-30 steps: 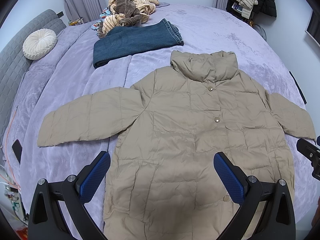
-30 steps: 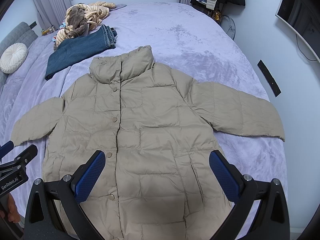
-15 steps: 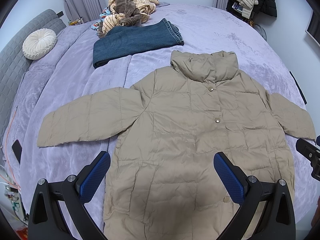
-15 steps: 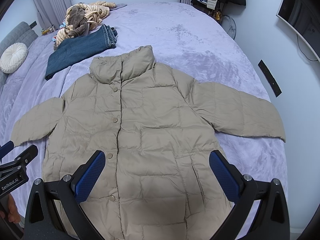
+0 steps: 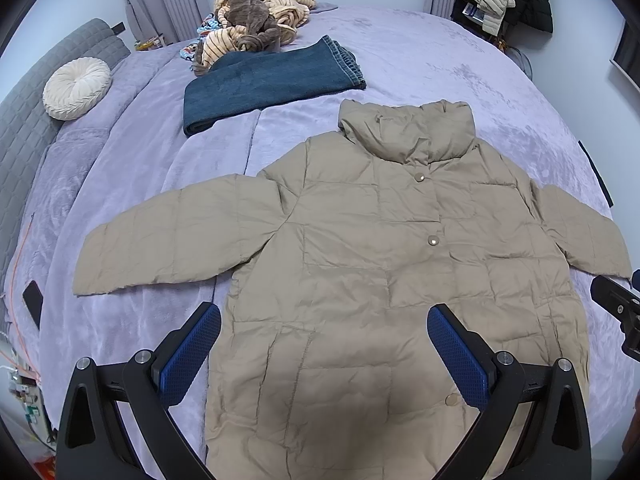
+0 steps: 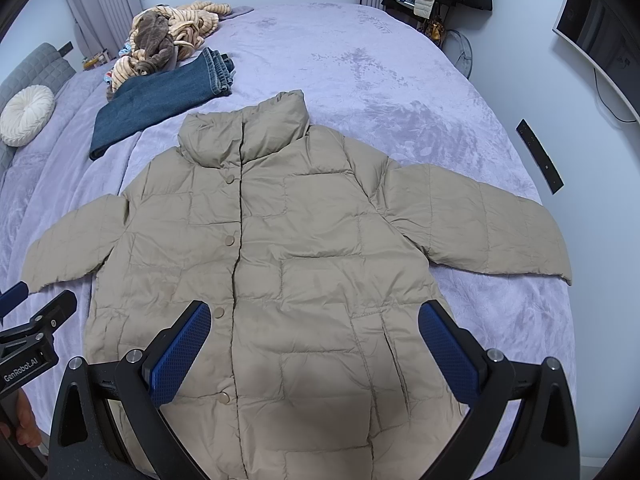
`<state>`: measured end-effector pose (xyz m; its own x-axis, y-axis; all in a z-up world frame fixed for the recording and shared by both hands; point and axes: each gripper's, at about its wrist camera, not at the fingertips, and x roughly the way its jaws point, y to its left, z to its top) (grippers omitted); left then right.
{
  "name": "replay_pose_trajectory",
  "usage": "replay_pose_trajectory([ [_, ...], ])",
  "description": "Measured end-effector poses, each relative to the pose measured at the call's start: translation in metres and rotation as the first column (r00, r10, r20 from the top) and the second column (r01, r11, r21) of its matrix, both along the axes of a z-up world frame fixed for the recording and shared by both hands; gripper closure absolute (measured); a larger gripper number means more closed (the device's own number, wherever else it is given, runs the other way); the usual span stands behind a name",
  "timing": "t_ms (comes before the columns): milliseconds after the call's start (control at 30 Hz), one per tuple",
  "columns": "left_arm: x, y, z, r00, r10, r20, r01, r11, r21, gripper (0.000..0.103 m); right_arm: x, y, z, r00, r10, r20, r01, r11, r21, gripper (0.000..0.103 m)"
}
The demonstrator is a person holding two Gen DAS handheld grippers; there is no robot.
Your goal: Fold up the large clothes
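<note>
Nothing moved; jacket (image 5: 360, 280) flat, unfolded.

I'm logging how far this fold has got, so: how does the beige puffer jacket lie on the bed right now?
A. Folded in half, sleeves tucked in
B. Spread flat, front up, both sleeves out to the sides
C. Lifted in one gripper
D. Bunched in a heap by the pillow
B: the puffer jacket lies flat on the bed, snaps up, sleeves spread; both the left gripper and right gripper are open above it.
</note>
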<state>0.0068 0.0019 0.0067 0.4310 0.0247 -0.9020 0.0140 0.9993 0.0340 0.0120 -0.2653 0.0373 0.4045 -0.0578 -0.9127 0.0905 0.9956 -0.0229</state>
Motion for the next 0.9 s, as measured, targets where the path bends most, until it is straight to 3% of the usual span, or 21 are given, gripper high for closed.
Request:
replay_pose_trajectory([
  [567, -0.002, 0.007, -0.002, 1.000, -0.002, -0.009, 0.002, 1.000, -0.007, 0.000, 0.002, -0.001, -0.001, 1.000, 0.004, -0.005, -0.004, 1.000, 0.028, 0.000],
  [700, -0.005, 0.009, -0.006, 0.998, 0.034, -0.048, -0.036, 0.998, -0.048, 0.000, 0.003, -0.007, -0.006, 1.000, 0.014, -0.004, -0.014, 0.997, 0.072, 0.000],
  [900, -0.012, 0.026, -0.014, 0.984, 0.169, -0.050, -0.172, 0.982, -0.075, 0.000, 0.011, -0.027, -0.018, 0.999, 0.049, -0.016, -0.046, 0.987, 0.151, 0.000],
])
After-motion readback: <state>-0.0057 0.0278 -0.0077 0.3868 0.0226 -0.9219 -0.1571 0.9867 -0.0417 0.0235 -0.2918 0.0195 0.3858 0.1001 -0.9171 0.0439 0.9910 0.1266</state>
